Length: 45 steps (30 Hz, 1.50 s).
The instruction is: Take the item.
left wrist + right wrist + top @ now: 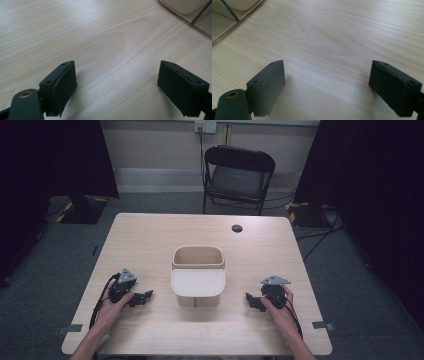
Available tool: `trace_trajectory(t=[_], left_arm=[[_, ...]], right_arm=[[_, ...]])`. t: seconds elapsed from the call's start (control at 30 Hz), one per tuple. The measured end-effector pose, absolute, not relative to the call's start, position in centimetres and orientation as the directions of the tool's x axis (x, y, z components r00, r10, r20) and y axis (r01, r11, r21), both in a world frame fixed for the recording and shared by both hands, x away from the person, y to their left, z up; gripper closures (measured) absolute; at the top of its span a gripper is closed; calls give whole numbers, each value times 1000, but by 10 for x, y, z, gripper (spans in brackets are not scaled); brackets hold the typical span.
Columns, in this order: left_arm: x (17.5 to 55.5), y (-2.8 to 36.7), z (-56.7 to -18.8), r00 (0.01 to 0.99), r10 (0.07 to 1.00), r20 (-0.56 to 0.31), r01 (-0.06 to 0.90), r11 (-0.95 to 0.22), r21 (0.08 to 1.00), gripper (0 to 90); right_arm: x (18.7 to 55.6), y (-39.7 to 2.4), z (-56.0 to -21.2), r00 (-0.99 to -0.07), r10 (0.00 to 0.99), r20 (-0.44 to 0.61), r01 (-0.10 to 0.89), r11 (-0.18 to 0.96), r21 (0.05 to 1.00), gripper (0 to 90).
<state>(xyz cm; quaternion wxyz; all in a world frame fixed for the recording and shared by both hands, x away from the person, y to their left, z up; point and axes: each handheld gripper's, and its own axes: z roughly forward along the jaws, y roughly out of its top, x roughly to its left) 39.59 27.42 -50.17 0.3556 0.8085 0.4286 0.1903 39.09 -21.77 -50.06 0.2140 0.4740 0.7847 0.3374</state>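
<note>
A pale wooden box (198,259) with a cream lid (198,282) lying across its near half stands mid-table. My left gripper (146,296) rests on the table left of the box, held in a hand, jaws pointing toward the box. In the left gripper view the left gripper (117,87) is open over bare wood, and a corner of the box (186,6) shows at top right. My right gripper (249,299) rests right of the box, pointing toward it. The right gripper (327,87) is open too, nothing between its pads, with the box corner (233,7) at top left.
The light wood table (150,235) has a dark round cable hole (237,228) near its far edge. A black folding chair (237,177) stands behind the table. Dark stands and cables flank both sides on the grey carpet.
</note>
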Motion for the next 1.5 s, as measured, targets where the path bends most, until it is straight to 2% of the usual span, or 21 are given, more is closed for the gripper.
trace_trajectory(t=[0.43, 0.63, 1.1, 1.5], left_arm=[[396, 274, -502, 558, 830, 0, 559, -376, 739, 145], [396, 274, -502, 559, 829, -2, 559, -376, 739, 145], [396, 274, -502, 560, 828, 3, 559, -381, 736, 145], [396, 274, -502, 560, 828, 3, 559, -381, 736, 144]], right_arm=[[391, -218, -501, -463, 886, -18, 598, 326, 732, 123], [392, -217, -499, -465, 886, 1, 603, 316, 732, 149], [387, -216, -490, -471, 882, 14, 573, 294, 765, 151], [378, -201, -480, -541, 841, 29, 532, 316, 786, 147]])
